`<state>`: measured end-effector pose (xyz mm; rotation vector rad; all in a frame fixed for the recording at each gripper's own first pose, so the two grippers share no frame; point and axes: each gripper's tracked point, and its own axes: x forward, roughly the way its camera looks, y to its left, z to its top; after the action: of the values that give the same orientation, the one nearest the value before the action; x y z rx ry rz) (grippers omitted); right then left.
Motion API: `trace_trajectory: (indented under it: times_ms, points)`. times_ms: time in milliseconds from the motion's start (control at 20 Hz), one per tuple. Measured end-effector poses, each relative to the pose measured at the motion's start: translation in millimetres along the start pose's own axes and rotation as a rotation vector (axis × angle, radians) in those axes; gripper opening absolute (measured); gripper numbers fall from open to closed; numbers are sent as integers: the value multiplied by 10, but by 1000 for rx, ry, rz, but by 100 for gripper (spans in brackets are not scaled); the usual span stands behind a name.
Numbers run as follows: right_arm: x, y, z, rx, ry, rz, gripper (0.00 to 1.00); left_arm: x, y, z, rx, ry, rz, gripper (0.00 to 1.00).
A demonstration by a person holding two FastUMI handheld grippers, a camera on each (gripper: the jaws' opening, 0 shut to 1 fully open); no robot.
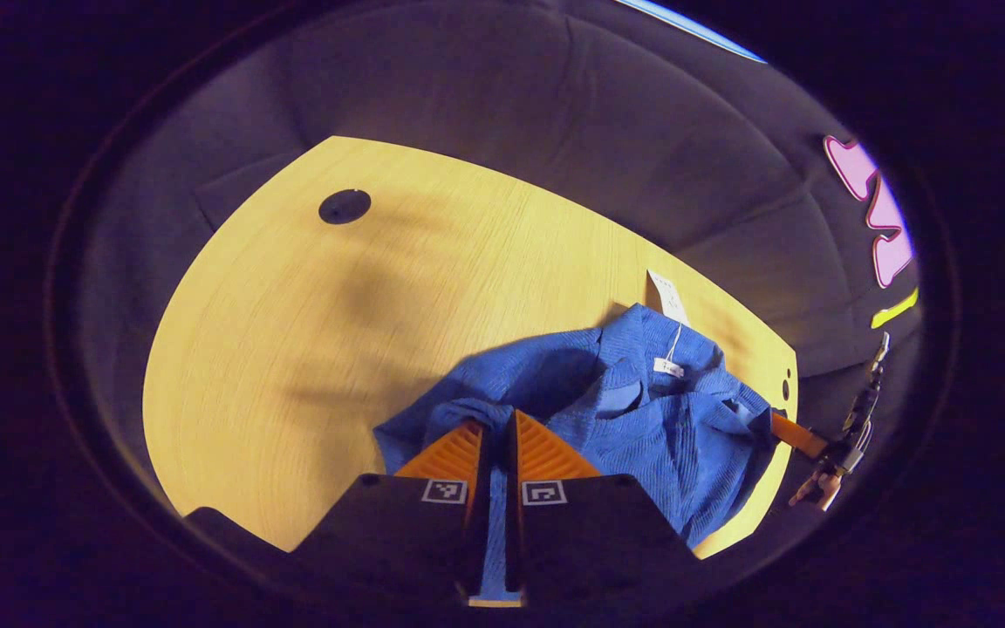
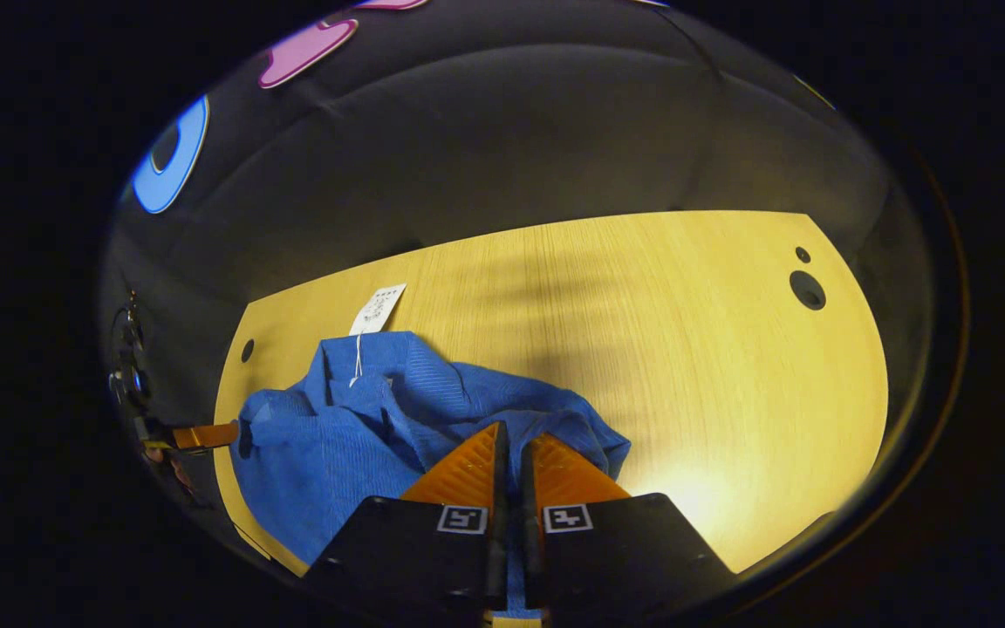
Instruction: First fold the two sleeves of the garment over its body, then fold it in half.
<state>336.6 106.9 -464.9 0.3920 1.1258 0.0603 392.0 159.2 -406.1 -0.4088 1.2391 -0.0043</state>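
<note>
Clearly, one blue garment (image 1: 642,419) lies bunched on the wooden worktop (image 1: 293,349), near one end of it and by its near edge. In the left gripper view the collar end points away from the camera, toward the wall, with one white paper tag (image 1: 667,296) on a string lying on the bare wood just beyond the collar; a small sewn label (image 1: 668,367) sits inside the neck. The long axis runs roughly from the near edge toward the far edge, though the cloth is too crumpled to say more.

The left tongs (image 1: 495,436) are drawn together with a strip of blue cloth pinched between both fingers. The right tongs (image 2: 513,445) are likewise closed on a fold of the garment (image 2: 337,436), the cloth running down between them. The same tag (image 2: 378,309) shows in the right gripper view.

Three dark round holes show in the worktop (image 2: 686,349): two (image 2: 806,290) near one corner and one (image 2: 247,351) by the garment.
</note>
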Motion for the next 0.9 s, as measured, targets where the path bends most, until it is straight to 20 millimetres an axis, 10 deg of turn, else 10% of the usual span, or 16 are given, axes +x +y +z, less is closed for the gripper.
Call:
trace_trajectory:
  times_ms: [50,100,250,600,900]
  points:
    - [2,16,-20,17,14,4,23,24,-52,13,9,7,-19,13]
    - [55,31,-16,25,11,7,36,39,-59,23,24,-4,-12,49]
    - [-8,77,164,1,-64,16,97,43,-65,190,81,-91,27,68]
    - [-630,50,805,27,-320,14,96,-606,-91,463,165,-305,43,84]
    - [-1592,295,709,-171,-481,-28,97,-1386,-471,310,192,-508,6,85]
